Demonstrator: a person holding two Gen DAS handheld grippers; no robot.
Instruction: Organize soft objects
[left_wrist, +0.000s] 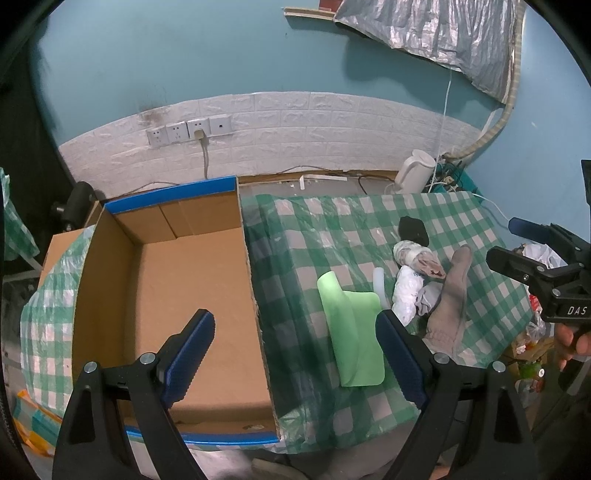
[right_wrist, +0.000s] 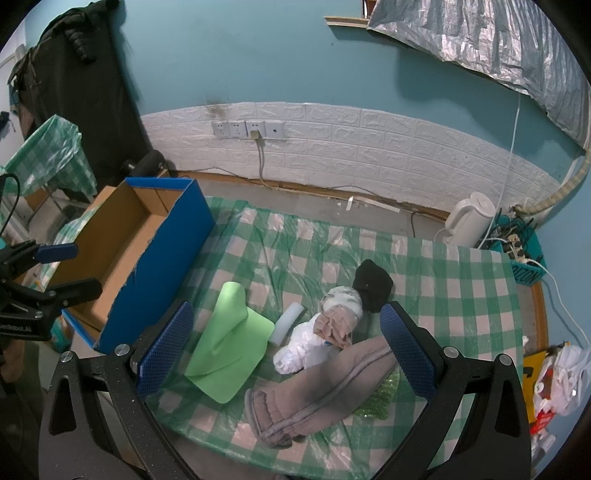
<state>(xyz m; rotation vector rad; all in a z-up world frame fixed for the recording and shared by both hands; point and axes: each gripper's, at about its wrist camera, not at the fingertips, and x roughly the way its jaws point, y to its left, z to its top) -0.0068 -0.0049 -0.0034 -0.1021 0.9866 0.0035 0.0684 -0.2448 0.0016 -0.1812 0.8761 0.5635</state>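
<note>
A pile of soft things lies on the green checked tablecloth (right_wrist: 461, 280): a light green foam sheet (left_wrist: 354, 332) (right_wrist: 232, 347), a grey-brown sock (left_wrist: 448, 299) (right_wrist: 325, 391), a white crumpled bag (left_wrist: 406, 291) (right_wrist: 306, 347), a wrapped bundle with a pink end (right_wrist: 340, 314), a black cloth (left_wrist: 413, 229) (right_wrist: 373, 284) and a white foam piece (right_wrist: 288, 323). An open cardboard box (left_wrist: 192, 295) (right_wrist: 122, 254) with blue outer sides stands left of them. My left gripper (left_wrist: 295, 354) is open, straddling the box's right wall. My right gripper (right_wrist: 288, 350) is open, held above the pile; it also shows in the left wrist view (left_wrist: 517, 240).
A white kettle (right_wrist: 472, 221) and a blue basket of cables (right_wrist: 517, 243) stand at the back right. Wall sockets with a plugged cord (right_wrist: 255, 133) are on the white brick panel. Bags and clutter (right_wrist: 557, 376) lie beyond the table's right edge.
</note>
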